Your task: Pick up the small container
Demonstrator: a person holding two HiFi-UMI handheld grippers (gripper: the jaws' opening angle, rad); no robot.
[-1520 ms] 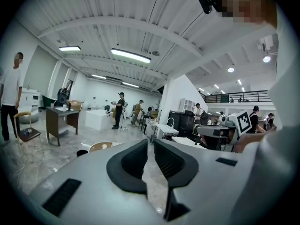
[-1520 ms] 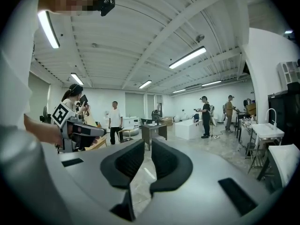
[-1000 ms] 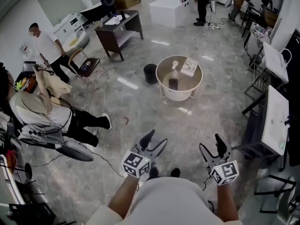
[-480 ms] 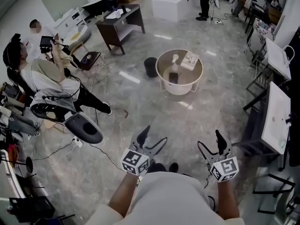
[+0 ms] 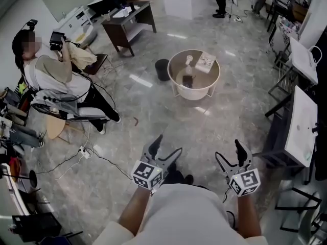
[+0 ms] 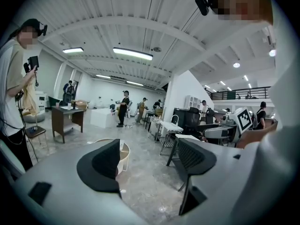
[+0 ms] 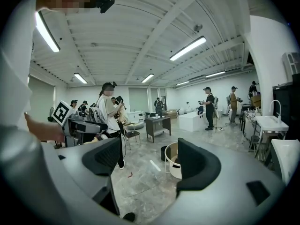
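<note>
A round white table with a tan top stands on the floor some way ahead. On it are a small white container, a white box and a dark flat object. Held low and far short of the table, my left gripper and right gripper are both open. Their jaws have just been opening, with nothing between them. In the left gripper view the table peeks past the left jaw of the open gripper. In the right gripper view the table shows between the open gripper's jaws.
A black bin stands left of the round table. A seated person and floor cables are at the left. A dark desk is at the back left. White tables line the right side.
Both grippers' jaws have spread a little wider. The head view has swung, so the seated person at the left shows more fully and the round table sits slightly higher.
</note>
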